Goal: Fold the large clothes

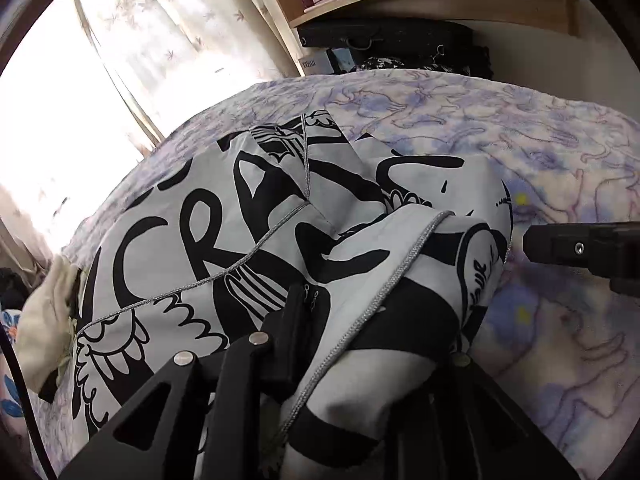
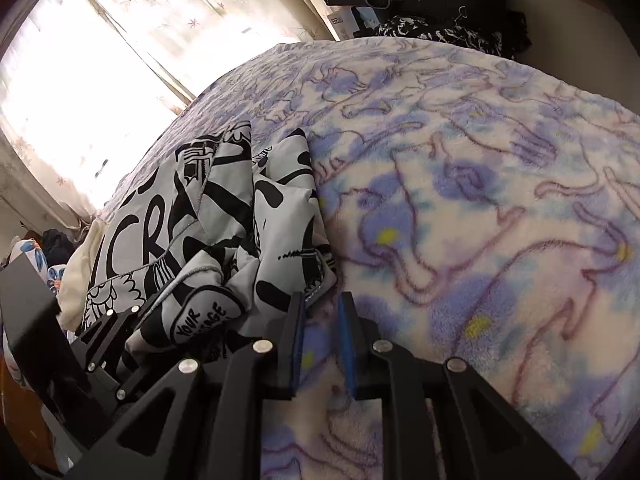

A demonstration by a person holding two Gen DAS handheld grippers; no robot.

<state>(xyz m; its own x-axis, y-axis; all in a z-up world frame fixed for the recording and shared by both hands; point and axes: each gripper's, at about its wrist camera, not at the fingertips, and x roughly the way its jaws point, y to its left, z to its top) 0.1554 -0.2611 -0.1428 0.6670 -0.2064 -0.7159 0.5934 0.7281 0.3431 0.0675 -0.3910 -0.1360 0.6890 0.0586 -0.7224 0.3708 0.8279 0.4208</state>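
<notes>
- Jaws: the left gripper point(image 1: 376, 320) is closed on a raised fold of the garment point(image 1: 224, 240), cloth draped over and hiding its right finger; the right gripper point(image 2: 320, 340) stands narrowly parted with nothing between its blue pads point(image 2: 347, 344), just above the blanket.
- Bed point(image 2: 460, 168): covered by a purple-and-cream fleece blanket that carries everything; its far edge meets shelving and dark bags.
- Garment: a white jacket-like piece with black lettering and grey piping, bunched toward the window-side edge of the bed, its long axis running roughly away from the cameras.
- Key relation: the garment's nearest hem point(image 2: 316, 288) lies just left of and ahead of the right gripper's left finger, near but apparently not touching; the right gripper is judged best placed to take that edge.
- Cream cloth point(image 1: 48, 320): beside the garment at the bed's window-side edge.
</notes>
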